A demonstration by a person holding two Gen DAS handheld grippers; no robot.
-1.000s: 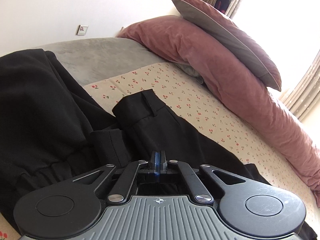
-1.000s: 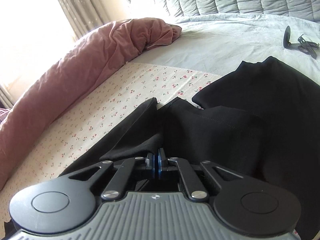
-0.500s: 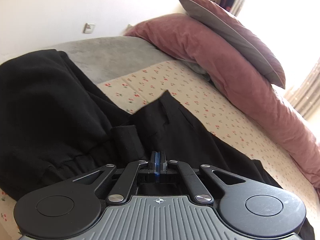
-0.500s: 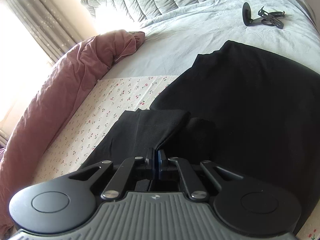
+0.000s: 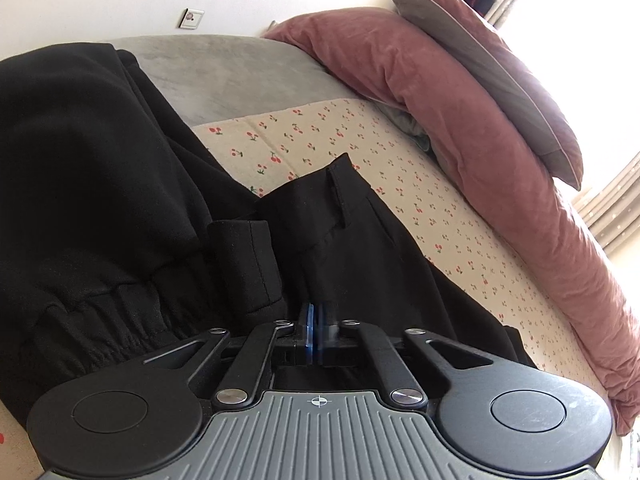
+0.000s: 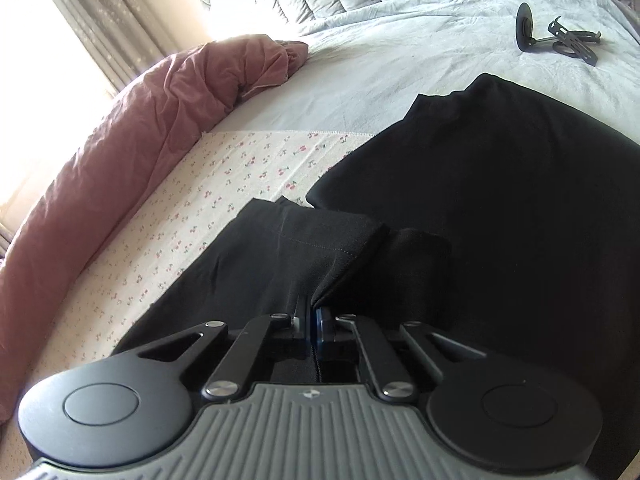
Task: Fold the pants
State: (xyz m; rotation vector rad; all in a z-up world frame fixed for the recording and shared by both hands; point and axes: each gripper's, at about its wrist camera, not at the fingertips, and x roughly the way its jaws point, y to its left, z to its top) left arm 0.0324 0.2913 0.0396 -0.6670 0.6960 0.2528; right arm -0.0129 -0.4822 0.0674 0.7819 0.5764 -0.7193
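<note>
The black pants [image 5: 360, 248] lie on the bed [image 5: 400, 168], soft, light and floppy, so the left claw [image 5: 316, 320] and right claw [image 6: 310, 324] each pinch an edge tight, best near the corners.

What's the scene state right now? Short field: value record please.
surface: bed with cherry-print sheet
task item: black pants, lying on the sheet
left gripper: shut on pants fabric
right gripper: shut on pants fabric
nearby garment: second black garment beside the pants, overlapping them
bedding: pink duvet bunched along the window side, pillow on top
stray item: small black metal stand on the grey blanket
</note>
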